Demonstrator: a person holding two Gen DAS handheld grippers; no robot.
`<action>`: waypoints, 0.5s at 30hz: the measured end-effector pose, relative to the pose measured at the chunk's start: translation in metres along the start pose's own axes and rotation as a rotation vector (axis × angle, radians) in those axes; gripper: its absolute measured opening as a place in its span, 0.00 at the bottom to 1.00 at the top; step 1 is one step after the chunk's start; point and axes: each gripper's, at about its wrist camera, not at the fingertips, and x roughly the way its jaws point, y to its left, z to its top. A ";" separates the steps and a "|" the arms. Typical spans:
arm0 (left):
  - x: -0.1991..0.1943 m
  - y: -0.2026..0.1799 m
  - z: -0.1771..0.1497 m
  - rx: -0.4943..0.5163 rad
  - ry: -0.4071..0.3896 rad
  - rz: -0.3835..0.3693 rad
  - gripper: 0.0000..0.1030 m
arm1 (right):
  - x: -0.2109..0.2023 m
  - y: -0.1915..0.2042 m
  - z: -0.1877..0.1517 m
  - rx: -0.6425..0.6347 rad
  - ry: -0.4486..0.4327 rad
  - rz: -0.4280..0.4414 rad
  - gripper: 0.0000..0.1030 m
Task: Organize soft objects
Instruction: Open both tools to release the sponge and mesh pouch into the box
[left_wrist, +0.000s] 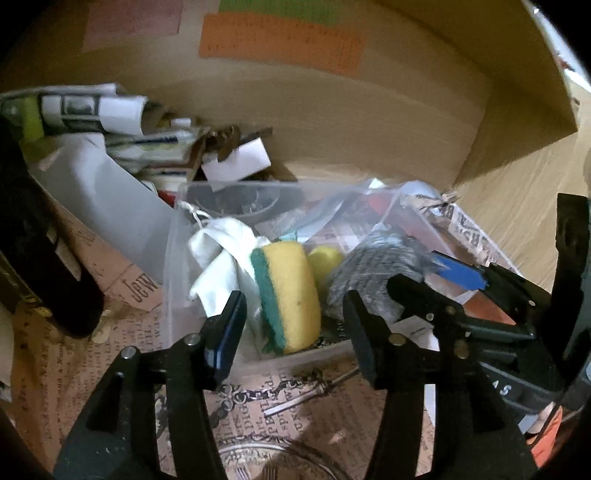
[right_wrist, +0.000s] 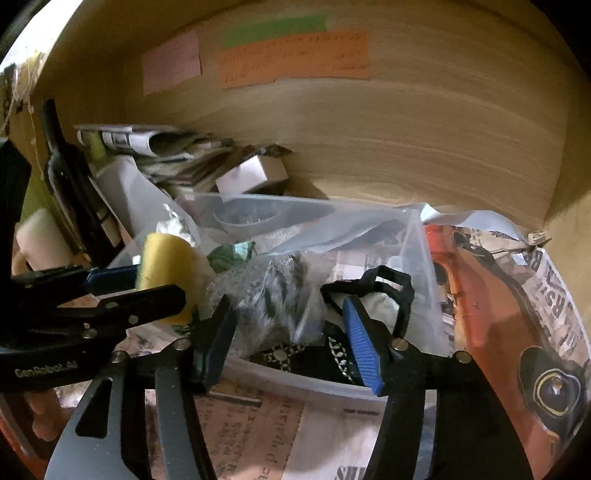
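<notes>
Under a wooden back wall (right_wrist: 406, 140) with pink, green and orange notes stuck on it, newsprint paper (left_wrist: 122, 354) covers the surface. Left of the clear bin (right_wrist: 295, 376) stand a dark bottle (right_wrist: 70, 184) and a white container (left_wrist: 110, 206), with rolled papers (left_wrist: 92, 110) behind them; right of the bin the paper shows an orange print.

At the bin's near edge the left gripper (left_wrist: 295, 325) points in, jaws wide apart and holding nothing, the sponge (left_wrist: 288, 295) just ahead between its fingers. The right gripper (right_wrist: 288, 332) reaches in from the bin's right side, also wide open and empty, over the grey fuzzy piece (right_wrist: 273, 295).

Inside the bin, from its left: a white cloth (left_wrist: 221, 258), the yellow sponge with its green pad standing on edge, a small yellow ball (left_wrist: 325, 258), the grey piece under thin plastic, and a black strap (right_wrist: 391, 288) over a white item.
</notes>
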 end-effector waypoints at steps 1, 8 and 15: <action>-0.006 -0.001 0.000 0.002 -0.012 0.002 0.53 | -0.002 0.001 0.001 0.001 -0.006 0.000 0.54; -0.056 -0.010 0.000 0.021 -0.134 0.020 0.53 | -0.048 0.006 0.009 -0.004 -0.100 0.006 0.55; -0.114 -0.017 -0.002 0.032 -0.274 0.032 0.58 | -0.104 0.017 0.016 -0.018 -0.234 0.007 0.64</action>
